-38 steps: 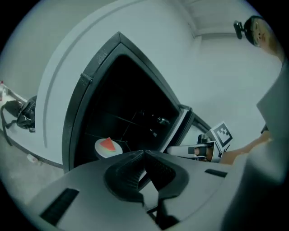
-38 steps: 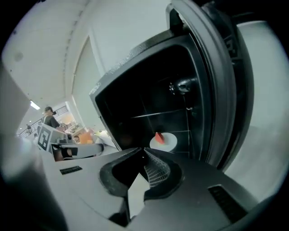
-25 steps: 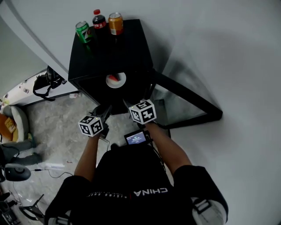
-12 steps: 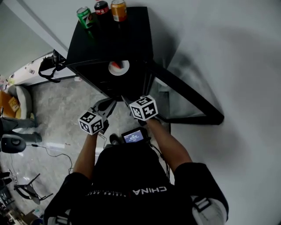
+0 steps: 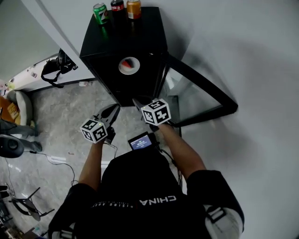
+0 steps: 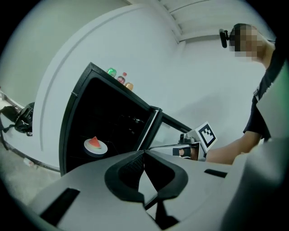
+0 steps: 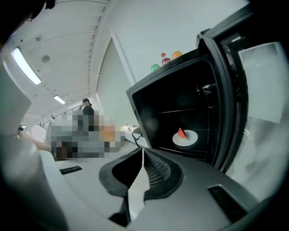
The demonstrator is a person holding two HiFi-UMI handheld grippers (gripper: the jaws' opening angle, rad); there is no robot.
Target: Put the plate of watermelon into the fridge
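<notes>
The white plate with a red watermelon slice [image 5: 129, 65] rests on a shelf inside the open black fridge [image 5: 122, 44]; it also shows in the left gripper view [image 6: 95, 145] and the right gripper view [image 7: 185, 137]. The fridge's glass door [image 5: 201, 98] stands swung open to the right. My left gripper [image 5: 112, 111] hangs in front of the fridge, shut and empty, its jaw tips meeting [image 6: 144, 152]. My right gripper [image 5: 137, 101] is beside it, nearer the door's hinge side, also shut with nothing in it [image 7: 142, 151]. Both are well short of the plate.
A green can [image 5: 99, 11], a cola bottle [image 5: 117, 4] and an orange can [image 5: 133, 7] stand on the fridge top. A black bag [image 5: 53, 70] lies left of the fridge by the wall. Cables and a chair base are on the marble floor at lower left.
Both grippers have drawn back from the fridge opening, so the gap to the plate has grown. The plate stays on its shelf. The jaws have not changed.
</notes>
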